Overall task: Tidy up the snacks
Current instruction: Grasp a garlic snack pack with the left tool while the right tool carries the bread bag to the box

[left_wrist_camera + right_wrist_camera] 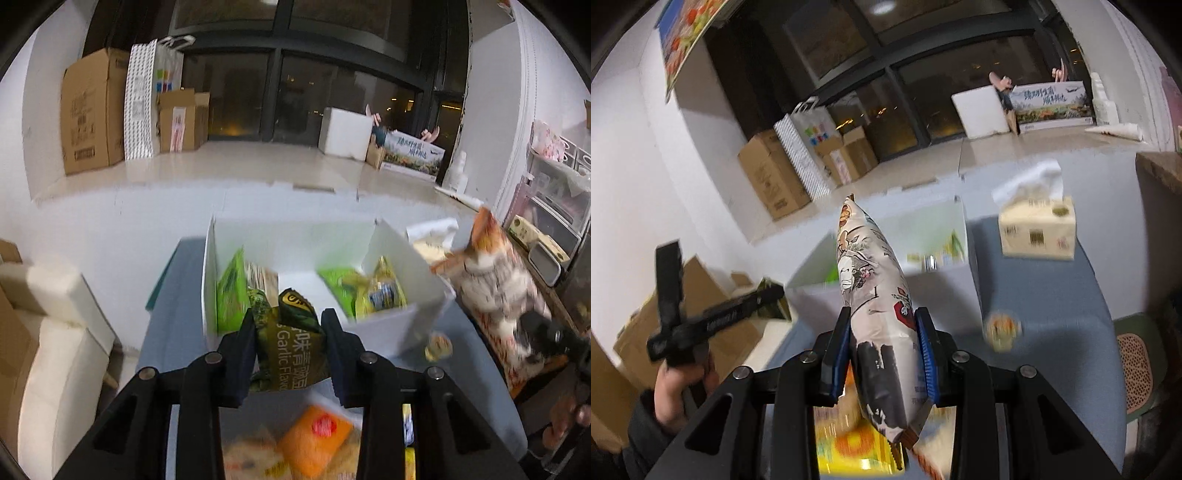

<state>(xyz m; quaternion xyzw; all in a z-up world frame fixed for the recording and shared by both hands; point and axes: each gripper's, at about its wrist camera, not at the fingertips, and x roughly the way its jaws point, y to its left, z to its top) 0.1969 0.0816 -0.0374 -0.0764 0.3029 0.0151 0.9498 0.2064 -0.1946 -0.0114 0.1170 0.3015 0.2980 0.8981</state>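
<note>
My left gripper point(289, 323) is shut on a dark green garlic-flavour snack bag point(291, 339), held just in front of the white box point(391, 328). The box holds several green and yellow snack packs point(373, 291). My right gripper point(882, 325) is shut on a tall white and orange illustrated snack bag point(875, 295), held upright above the table; the same bag shows at the right of the left wrist view point(495, 280). The white box point(956, 221) lies beyond it. The left gripper point(768, 299) appears at the left of the right wrist view.
Loose orange and yellow snack packs point(314, 439) lie on the blue-grey table point(177, 325) below the grippers. A small round snack point(1003, 328) lies right of the box. A tissue box point(1038, 232) stands at the far right. Cardboard boxes point(92, 110) line the wall.
</note>
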